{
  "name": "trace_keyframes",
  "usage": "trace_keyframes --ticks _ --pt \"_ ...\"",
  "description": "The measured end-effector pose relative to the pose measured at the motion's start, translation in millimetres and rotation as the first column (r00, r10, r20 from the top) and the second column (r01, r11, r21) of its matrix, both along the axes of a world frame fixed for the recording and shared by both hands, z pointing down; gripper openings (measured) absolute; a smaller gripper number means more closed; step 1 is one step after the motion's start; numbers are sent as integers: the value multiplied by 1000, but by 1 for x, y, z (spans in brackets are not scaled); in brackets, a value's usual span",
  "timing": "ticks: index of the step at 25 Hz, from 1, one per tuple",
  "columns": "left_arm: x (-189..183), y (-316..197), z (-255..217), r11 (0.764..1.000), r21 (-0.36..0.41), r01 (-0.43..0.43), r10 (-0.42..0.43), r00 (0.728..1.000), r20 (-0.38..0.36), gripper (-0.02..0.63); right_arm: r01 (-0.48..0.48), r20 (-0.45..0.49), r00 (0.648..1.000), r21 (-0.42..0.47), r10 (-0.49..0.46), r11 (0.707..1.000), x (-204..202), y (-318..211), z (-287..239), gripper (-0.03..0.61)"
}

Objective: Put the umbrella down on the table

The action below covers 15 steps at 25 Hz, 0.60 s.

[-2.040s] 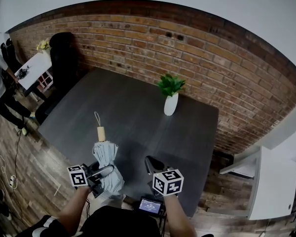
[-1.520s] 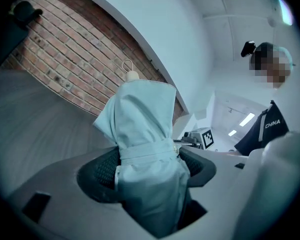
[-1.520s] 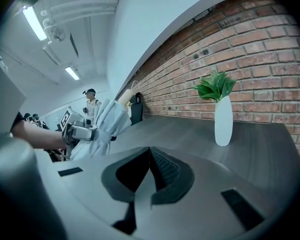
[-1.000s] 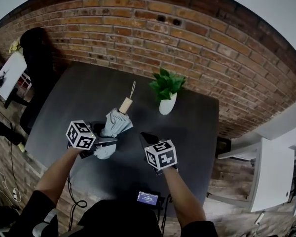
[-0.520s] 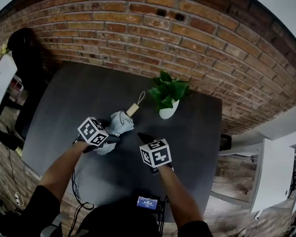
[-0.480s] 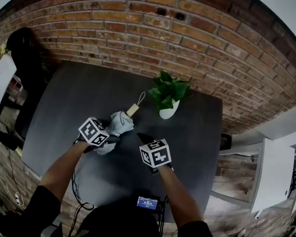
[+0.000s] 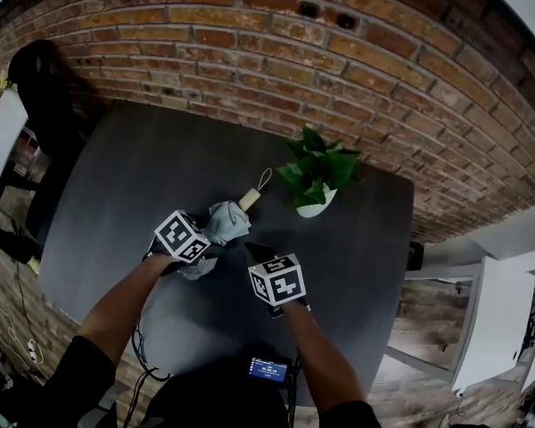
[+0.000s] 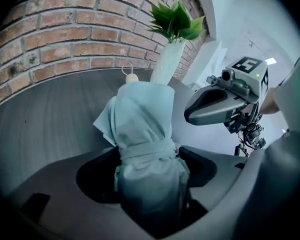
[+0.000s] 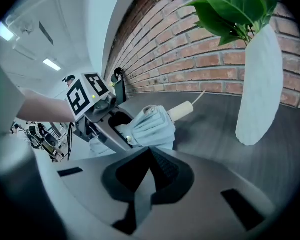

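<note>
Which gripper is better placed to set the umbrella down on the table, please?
The left gripper: its jaws clamp the folded umbrella over the table; the right gripper is shut and empty beside it.

Soft, creased pale cloth wraps the umbrella (image 7: 225, 226), its handle (image 7: 248, 198) looks smooth light wood, the worktop (image 7: 134, 176) is matt dark woodgrain, the vase (image 7: 314, 210) smooth white, the brick wall (image 7: 250, 52) rough.

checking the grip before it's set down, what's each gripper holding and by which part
The left gripper holds the folded umbrella by its cloth bundle, around the strap, the wooden handle pointing away. The right gripper holds nothing, fingers together.
</note>
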<state>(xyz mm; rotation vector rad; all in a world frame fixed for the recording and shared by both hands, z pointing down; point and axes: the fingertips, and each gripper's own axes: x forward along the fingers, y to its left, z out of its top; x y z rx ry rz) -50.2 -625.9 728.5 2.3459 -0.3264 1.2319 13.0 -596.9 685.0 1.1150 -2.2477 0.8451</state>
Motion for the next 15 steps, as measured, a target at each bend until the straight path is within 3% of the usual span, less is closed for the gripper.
trace_keyframes --ticks 11,15 --pt "6 -1 12 1000 -4 -4 4 999 36 333 3 4 1000 -15 -3 1000 -3 2 7 8" --pt "5 -4 10 1000 17 -1 0 999 54 365 4 3 1000 -19 -4 1000 -1 5 6 8"
